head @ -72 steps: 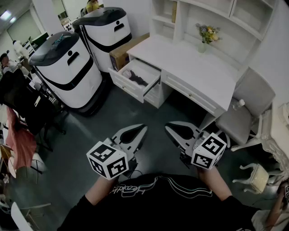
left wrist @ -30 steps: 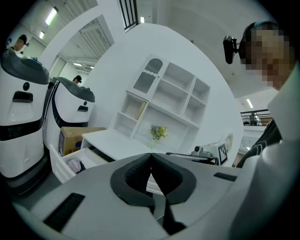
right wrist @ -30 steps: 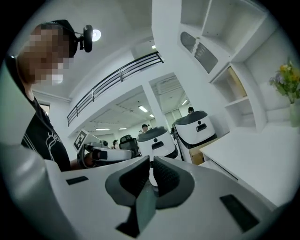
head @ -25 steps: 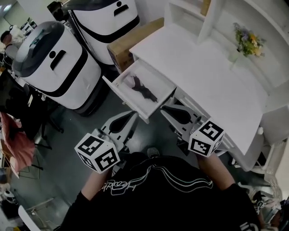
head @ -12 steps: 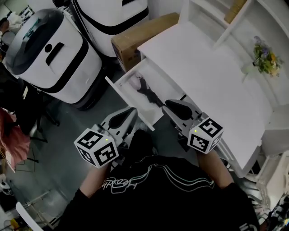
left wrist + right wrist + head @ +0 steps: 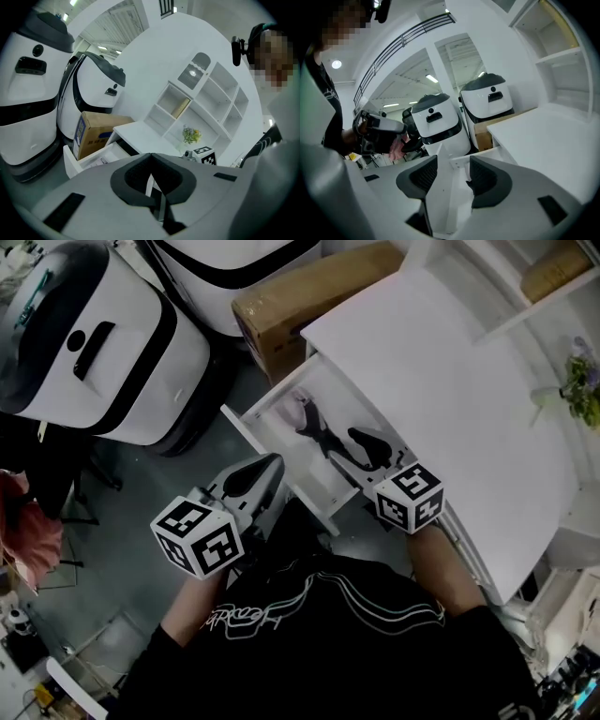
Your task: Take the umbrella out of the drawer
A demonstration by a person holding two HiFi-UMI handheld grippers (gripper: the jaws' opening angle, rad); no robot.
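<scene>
The white drawer (image 6: 281,457) stands pulled out from the desk. Inside lies the dark folded umbrella (image 6: 317,430), with a pale item (image 6: 292,405) beside it at the drawer's far end. My right gripper (image 6: 354,448) hovers over the drawer's near right part, just short of the umbrella; its jaws are opening and nothing is between them (image 6: 453,164). My left gripper (image 6: 272,465) is shut and empty, at the drawer's front left edge. In the left gripper view its tips meet (image 6: 151,159), and the drawer (image 6: 86,157) shows to the left.
A cardboard box (image 6: 309,296) sits on the floor behind the drawer. Two large white robots (image 6: 94,343) stand to the left. The white desk top (image 6: 441,381) spreads to the right, with a flower vase (image 6: 586,390) at its far edge. Pink cloth (image 6: 23,531) hangs far left.
Both grippers have come forward and down to the drawer. The right one now hangs over the drawer and its jaws have parted; the left stays shut.
</scene>
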